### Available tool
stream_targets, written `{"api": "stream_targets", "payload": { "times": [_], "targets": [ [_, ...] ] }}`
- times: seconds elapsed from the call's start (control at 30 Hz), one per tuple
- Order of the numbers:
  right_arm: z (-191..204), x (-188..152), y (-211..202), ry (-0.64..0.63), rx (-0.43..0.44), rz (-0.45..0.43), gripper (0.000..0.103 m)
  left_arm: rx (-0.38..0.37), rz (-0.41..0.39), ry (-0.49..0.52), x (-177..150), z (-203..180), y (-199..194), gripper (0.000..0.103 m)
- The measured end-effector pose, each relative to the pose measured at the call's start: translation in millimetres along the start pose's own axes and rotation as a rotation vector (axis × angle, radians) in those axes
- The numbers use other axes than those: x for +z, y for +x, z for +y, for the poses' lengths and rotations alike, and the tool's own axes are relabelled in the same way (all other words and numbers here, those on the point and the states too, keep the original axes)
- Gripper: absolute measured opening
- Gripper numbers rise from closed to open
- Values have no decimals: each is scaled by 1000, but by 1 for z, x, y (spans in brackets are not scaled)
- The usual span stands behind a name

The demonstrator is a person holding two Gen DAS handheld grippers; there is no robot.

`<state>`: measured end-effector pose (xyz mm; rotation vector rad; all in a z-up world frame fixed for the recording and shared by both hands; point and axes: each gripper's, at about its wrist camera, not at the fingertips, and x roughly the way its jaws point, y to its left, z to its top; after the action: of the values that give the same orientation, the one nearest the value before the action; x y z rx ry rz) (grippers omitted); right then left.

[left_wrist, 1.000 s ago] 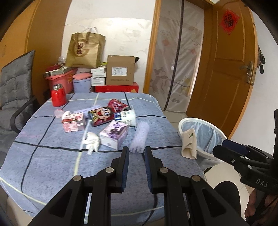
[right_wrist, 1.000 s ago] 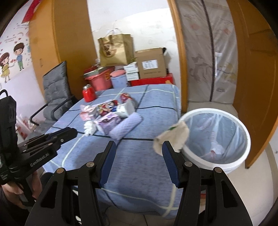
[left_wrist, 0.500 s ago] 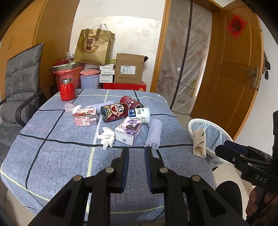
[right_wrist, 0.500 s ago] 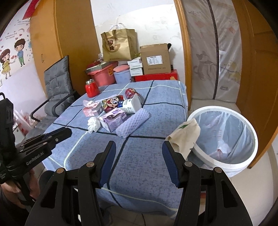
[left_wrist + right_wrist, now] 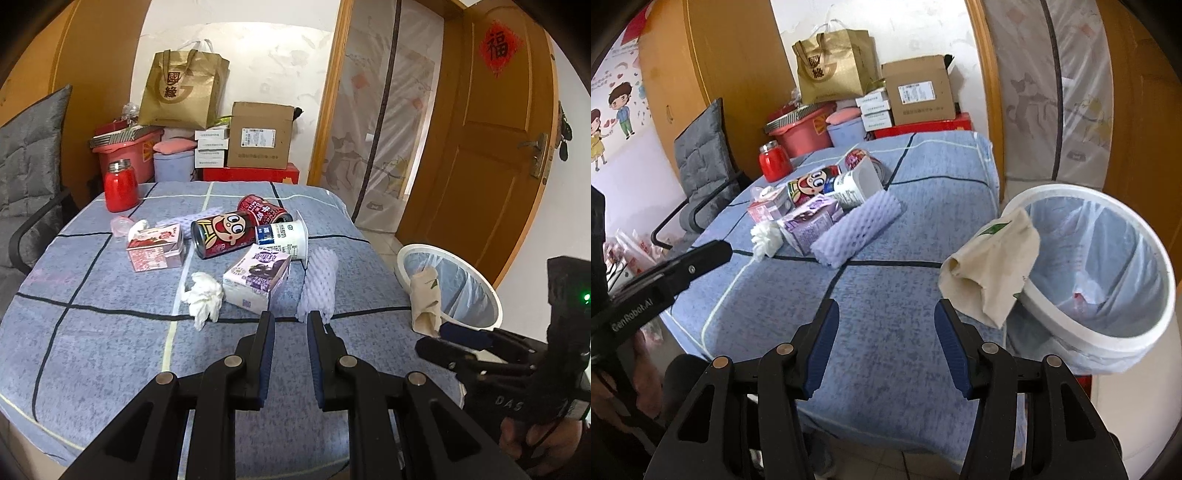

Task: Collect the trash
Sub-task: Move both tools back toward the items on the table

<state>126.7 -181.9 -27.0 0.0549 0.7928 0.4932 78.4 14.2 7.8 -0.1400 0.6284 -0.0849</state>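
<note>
Trash lies on the blue-clothed table (image 5: 92,332): a crumpled white tissue (image 5: 203,299), a purple carton (image 5: 256,277), a lilac foam sleeve (image 5: 319,284), a cartoon can (image 5: 221,232), a red can (image 5: 262,210), a yoghurt cup (image 5: 284,236) and a pink carton (image 5: 155,247). A beige paper bag (image 5: 993,266) hangs over the rim of the white lined bin (image 5: 1108,339) beside the table. My left gripper (image 5: 290,321) hovers just short of the foam sleeve, jaws a narrow gap apart, empty. My right gripper (image 5: 886,314) stands open and empty over the table's corner, left of the bag.
A red jar (image 5: 121,186) stands at the table's far left. A grey chair (image 5: 29,166) is on the left. Boxes, a red tub and a gold bag (image 5: 181,92) are stacked behind. A wooden door (image 5: 480,147) stands past the bin.
Both grippers have come down and nearer the table. The right one sank toward the corner by the paper bag. The trash has not moved.
</note>
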Motion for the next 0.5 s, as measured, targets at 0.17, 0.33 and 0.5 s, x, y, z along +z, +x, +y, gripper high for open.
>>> {"api": "stream_targets", "payload": {
  "times": [0.17, 0.33, 0.5],
  "targets": [
    [-7, 1, 21, -2, 27, 16, 55, 7, 4, -5, 7, 0, 15, 18],
    [-15, 2, 40, 1, 50, 26, 55, 28, 25, -8, 13, 1, 32, 18],
    [-36, 11, 40, 34, -14, -39, 55, 53, 48, -10, 18, 2, 50, 18]
  ]
}}
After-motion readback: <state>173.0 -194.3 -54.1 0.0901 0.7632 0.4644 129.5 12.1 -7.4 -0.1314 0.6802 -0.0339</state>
